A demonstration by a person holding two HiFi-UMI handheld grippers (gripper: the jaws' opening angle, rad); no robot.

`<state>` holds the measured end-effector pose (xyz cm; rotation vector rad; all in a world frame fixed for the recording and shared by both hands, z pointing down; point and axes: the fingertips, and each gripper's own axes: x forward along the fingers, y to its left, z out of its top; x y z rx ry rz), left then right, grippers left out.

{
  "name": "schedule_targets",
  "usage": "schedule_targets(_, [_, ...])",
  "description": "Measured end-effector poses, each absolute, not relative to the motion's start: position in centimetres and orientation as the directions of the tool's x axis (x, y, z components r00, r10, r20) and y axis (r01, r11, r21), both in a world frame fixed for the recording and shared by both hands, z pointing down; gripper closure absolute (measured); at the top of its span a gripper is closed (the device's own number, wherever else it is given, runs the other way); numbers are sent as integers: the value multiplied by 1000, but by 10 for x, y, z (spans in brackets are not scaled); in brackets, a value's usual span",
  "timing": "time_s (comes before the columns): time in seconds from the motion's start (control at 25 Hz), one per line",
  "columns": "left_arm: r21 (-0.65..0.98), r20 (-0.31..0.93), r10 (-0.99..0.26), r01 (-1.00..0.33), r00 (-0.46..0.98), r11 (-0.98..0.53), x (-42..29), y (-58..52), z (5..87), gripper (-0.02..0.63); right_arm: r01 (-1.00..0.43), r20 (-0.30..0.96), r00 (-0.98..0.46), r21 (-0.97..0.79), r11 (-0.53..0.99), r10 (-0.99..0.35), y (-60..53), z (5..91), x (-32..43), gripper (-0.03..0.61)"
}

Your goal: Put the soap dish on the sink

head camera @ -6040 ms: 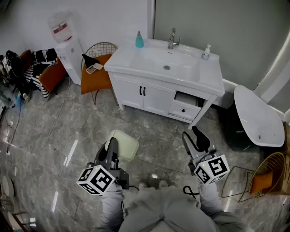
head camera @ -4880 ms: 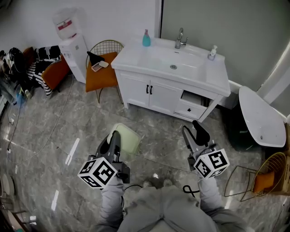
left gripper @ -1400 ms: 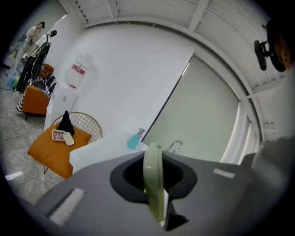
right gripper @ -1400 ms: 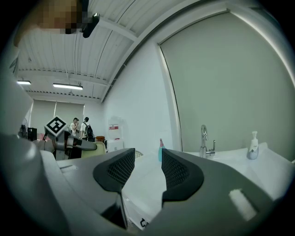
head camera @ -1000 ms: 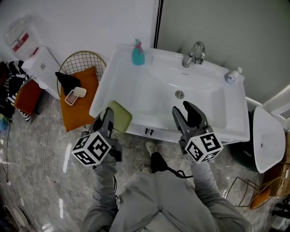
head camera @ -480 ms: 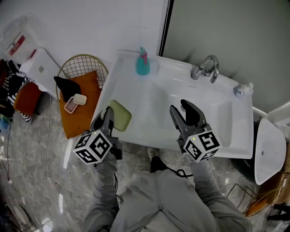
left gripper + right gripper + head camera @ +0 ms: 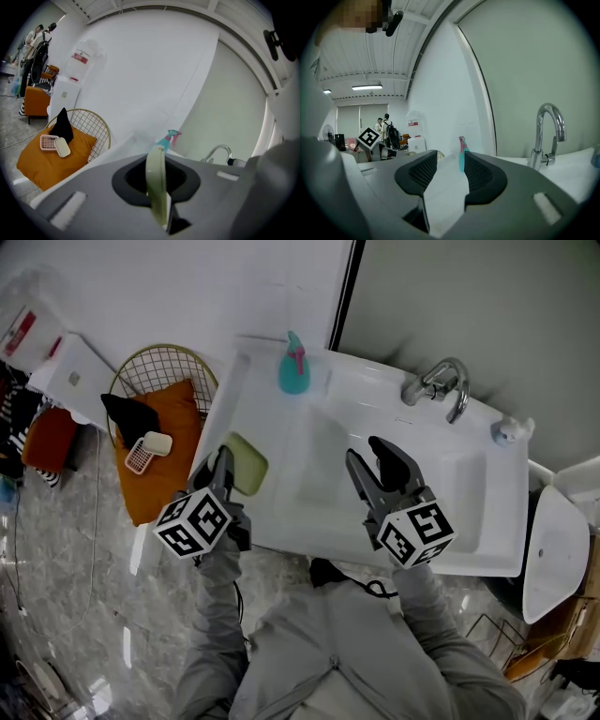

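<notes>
Pinching soap dish (image 7: 247, 463) above sink (image 7: 441, 545), left tool (image 7: 226, 463).

Six seconds back I stood well off on the grey marble floor (image 7: 84, 549), with both tools hanging over it. Now I am right up against the white vanity sink (image 7: 478, 545). The left gripper (image 7: 225, 465) has carried the pale green rounded soap dish (image 7: 247, 463) from the sink's front edge, where it was a second ago, to above the left worktop rim. The right gripper (image 7: 368, 454) has come in from the front edge to above the basin.
</notes>
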<state>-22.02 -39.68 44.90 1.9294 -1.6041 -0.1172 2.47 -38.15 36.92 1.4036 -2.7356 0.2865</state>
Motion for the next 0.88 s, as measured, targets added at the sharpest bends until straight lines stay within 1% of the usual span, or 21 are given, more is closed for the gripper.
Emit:
schedule_targets(0.4, [515,343,-902,-855,262,-53,-219,-447,482,537,-829,167,-558,-141,541,-813,-400,383,40,413])
schedule_targets(0.88, [519,373,-891,-854,260,-32,-211,-475,504,537,-846,192,-532,-142,513,-825,-411,393,59,413])
